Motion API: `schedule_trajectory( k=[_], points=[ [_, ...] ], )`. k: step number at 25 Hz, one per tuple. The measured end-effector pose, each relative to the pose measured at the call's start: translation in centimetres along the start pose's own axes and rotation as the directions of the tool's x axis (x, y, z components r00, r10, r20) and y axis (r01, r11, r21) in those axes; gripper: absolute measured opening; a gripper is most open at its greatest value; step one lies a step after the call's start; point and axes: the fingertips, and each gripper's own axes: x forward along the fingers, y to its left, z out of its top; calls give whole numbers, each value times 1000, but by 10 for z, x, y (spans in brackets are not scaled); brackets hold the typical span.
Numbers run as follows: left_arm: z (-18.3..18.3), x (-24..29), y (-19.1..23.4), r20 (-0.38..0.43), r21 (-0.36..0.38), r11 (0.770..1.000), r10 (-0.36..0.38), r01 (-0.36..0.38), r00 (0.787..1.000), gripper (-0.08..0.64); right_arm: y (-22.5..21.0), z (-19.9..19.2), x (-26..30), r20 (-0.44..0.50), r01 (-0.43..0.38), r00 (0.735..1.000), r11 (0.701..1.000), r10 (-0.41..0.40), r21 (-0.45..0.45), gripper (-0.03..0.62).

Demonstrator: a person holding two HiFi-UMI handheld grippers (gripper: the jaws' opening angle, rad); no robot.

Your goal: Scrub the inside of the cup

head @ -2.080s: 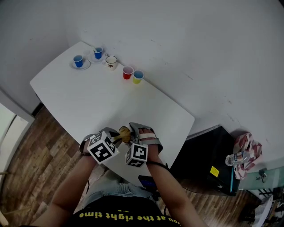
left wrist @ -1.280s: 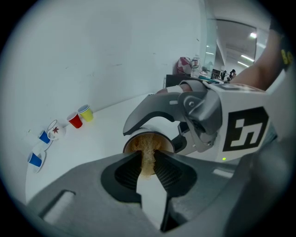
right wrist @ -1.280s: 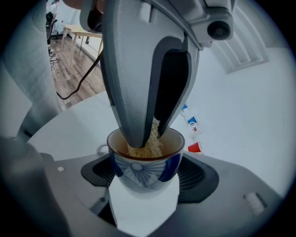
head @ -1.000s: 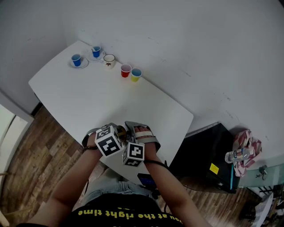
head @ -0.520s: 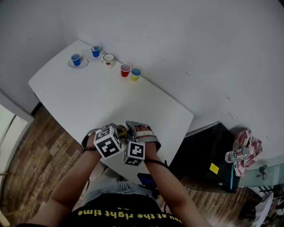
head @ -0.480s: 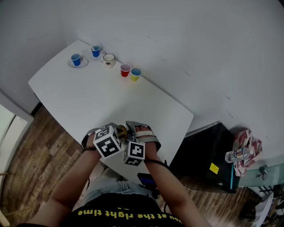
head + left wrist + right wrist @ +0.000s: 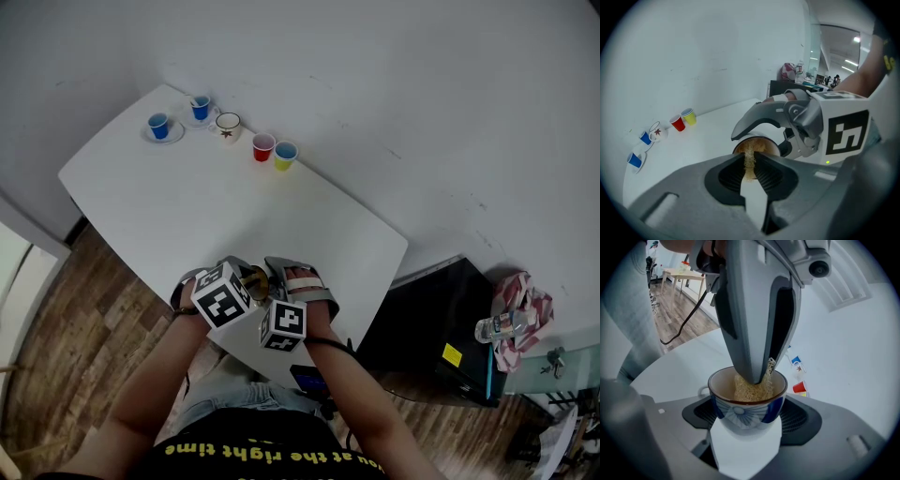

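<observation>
A white cup with a blue pattern [image 7: 747, 405] is held near the table's front edge, and my right gripper [image 7: 748, 418] is shut on it from both sides. My left gripper [image 7: 750, 157] reaches down into the cup from above. Its jaws have just been closing on a tan scrubbing pad [image 7: 749, 160] and now pinch it. In the right gripper view the pad [image 7: 749, 388] fills much of the cup's inside under the left gripper [image 7: 757, 375]. From the head view both marker cubes cover most of the cup [image 7: 253, 278].
Along the white table's [image 7: 187, 206] far edge stand two blue cups on saucers [image 7: 158, 125], a white mug [image 7: 227, 127], a red cup [image 7: 263, 147] and a yellow cup [image 7: 285, 154]. A black cabinet [image 7: 441, 337] stands right of the table, on wood floor [image 7: 56, 356].
The left gripper's cube has shifted slightly left above the cup. The right gripper and the cup have kept still.
</observation>
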Motion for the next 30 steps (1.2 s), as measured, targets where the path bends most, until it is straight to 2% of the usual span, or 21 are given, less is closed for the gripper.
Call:
schedule_trajectory(
  k=[5, 14, 21, 30],
  points=[
    [-3, 6, -7, -12, 19, 1000, -3, 3, 1000, 51, -1, 1, -1, 11, 6, 1000, 1000, -6, 8, 395],
    [1, -2, -17, 26, -11, 998, -54, 55, 998, 51, -2, -5, 1, 8, 3, 1000, 999, -3, 38, 395],
    [6, -8, -9, 46, -12, 1000, -18, 19, 999, 51, -3, -7, 0, 7, 2, 1000, 999, -2, 50, 394],
    [2, -7, 3, 28, -7, 999, 34, -34, 999, 49, -2, -4, 0, 15, 0, 1000, 999, -1, 51, 394]
  ],
)
